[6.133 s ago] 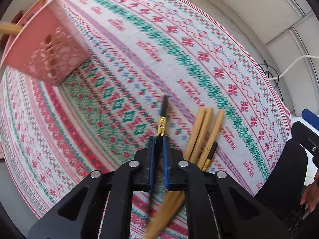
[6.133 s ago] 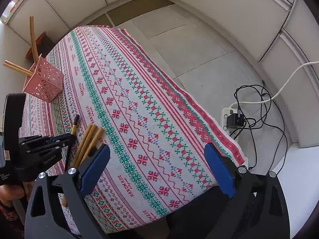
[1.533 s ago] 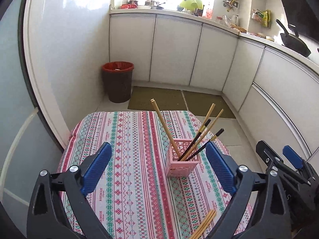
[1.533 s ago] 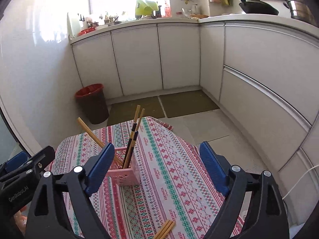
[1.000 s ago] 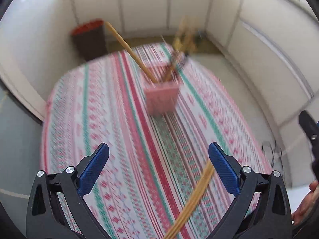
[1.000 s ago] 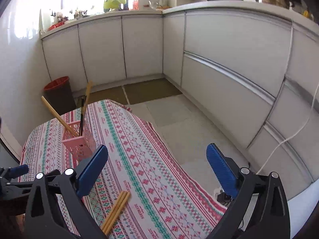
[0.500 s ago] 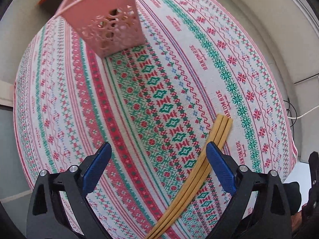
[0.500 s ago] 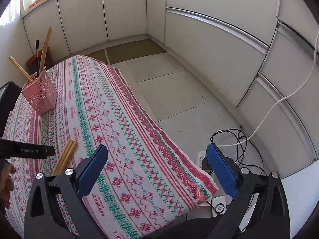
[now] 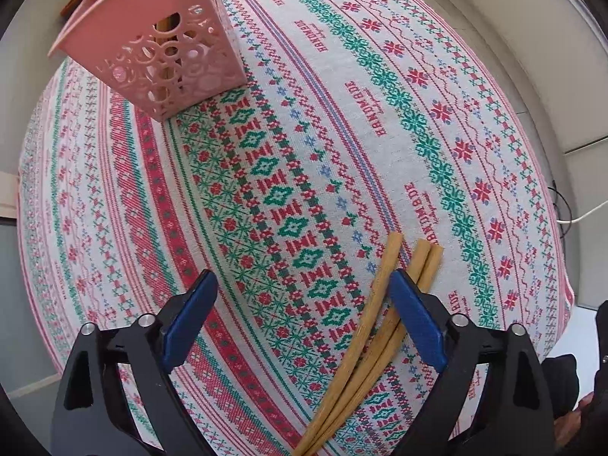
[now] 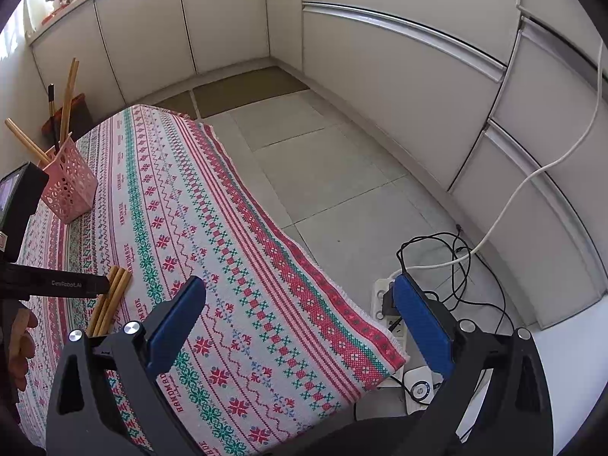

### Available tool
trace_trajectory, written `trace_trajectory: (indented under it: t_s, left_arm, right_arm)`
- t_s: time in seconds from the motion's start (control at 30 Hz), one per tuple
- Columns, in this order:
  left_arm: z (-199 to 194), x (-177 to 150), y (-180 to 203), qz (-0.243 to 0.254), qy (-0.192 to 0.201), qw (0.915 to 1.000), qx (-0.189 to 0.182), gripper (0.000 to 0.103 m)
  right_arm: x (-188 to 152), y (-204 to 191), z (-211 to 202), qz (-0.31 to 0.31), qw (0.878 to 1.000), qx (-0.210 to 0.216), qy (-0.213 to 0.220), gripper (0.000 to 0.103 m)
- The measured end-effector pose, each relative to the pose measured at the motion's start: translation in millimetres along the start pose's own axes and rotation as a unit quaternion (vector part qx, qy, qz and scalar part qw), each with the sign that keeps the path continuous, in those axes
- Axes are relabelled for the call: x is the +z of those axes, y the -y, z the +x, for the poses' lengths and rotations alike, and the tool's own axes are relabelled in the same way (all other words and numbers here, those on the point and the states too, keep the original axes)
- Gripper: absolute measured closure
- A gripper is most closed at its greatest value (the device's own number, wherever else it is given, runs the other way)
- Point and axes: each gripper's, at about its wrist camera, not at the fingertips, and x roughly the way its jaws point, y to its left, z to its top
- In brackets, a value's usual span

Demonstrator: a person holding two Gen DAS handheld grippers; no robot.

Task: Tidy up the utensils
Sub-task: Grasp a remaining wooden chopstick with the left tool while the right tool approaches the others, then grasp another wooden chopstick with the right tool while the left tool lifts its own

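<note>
Three wooden chopsticks (image 9: 361, 342) lie together on the patterned tablecloth (image 9: 323, 133), near its right edge. My left gripper (image 9: 304, 319) points down right over them, its jaws wide and closing. The leftmost stick lies between the blue pads untouched; the other two run under the right finger (image 9: 414, 323). A pink perforated basket (image 9: 163, 53) holding several chopsticks stands at the far end. My right gripper (image 10: 300, 323) hangs open and empty above the cloth's near corner. In the right wrist view the basket (image 10: 72, 186) and the loose chopsticks (image 10: 110, 296) lie to its left.
The table's right edge (image 10: 304, 258) drops to a tiled floor. A white power strip (image 10: 383, 300) with black cables and a white cord lies there. White cabinets line the walls. A hand (image 10: 19, 338) holds the left tool at the left edge.
The left gripper has sunk closer to the cloth, over the loose chopsticks, and its jaws have narrowed. The leftmost stick now sits slightly apart from the other two. The right gripper barely moved.
</note>
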Motion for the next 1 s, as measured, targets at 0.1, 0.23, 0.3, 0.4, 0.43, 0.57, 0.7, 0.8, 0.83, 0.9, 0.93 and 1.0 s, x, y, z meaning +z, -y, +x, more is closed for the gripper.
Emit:
trace_trajectory:
  t_s: [0.1,0.23,0.3,0.4,0.43,0.57,0.7,0.8,0.83,0.9,0.93,1.0]
  left_arm:
    - [9,-7,-2,0.018,0.0,0.9998,-0.01,0.045]
    - [5,-10,3,0.034,0.009,0.9993,-0.011,0.081]
    - [2,-11,-5,0.028,0.018,0.9992,-0.021,0.096]
    - [-4,-19,-24,0.015,0.033,0.9991,-0.022,0.097]
    - [-6,-22,-32,0.011,0.037,0.9991,-0.019,0.097]
    - [-24,-38,-55,-0.008,0.06,0.9978,-0.027,0.097]
    - [-45,-54,-75,-0.015,0.085,0.9956,-0.037,0.097]
    - [-55,-62,-86,-0.02,0.097,0.9941,-0.044,0.097]
    - [-58,-64,-89,-0.021,0.1,0.9937,-0.046,0.097]
    - [-63,-67,-93,-0.026,0.107,0.9928,-0.047,0.097]
    - [-71,-72,-98,-0.029,0.11,0.9924,-0.048,0.097]
    - [-74,-72,-102,-0.034,0.115,0.9915,-0.051,0.097]
  right_arm:
    - [1,-7,0,-0.005,1.0,0.002,-0.004,0.007]
    - [5,-21,2,-0.009,1.0,0.007,-0.012,0.007]
    - [8,-31,5,-0.009,1.0,0.008,-0.021,0.007]
    - [12,-47,14,-0.01,0.999,0.011,-0.047,0.007]
    - [13,-54,18,-0.008,0.998,0.017,-0.059,0.007]
    - [15,-82,37,0.005,0.994,0.033,-0.103,0.007]
    - [14,-105,63,0.034,0.981,0.059,-0.183,0.029]
    - [11,-112,75,0.059,0.972,0.063,-0.22,0.047]
    - [10,-114,79,0.069,0.969,0.065,-0.23,0.051]
    - [10,-115,81,0.081,0.967,0.062,-0.233,0.055]
    - [10,-116,81,0.084,0.967,0.065,-0.233,0.055]
    - [9,-117,82,0.098,0.962,0.075,-0.242,0.055]
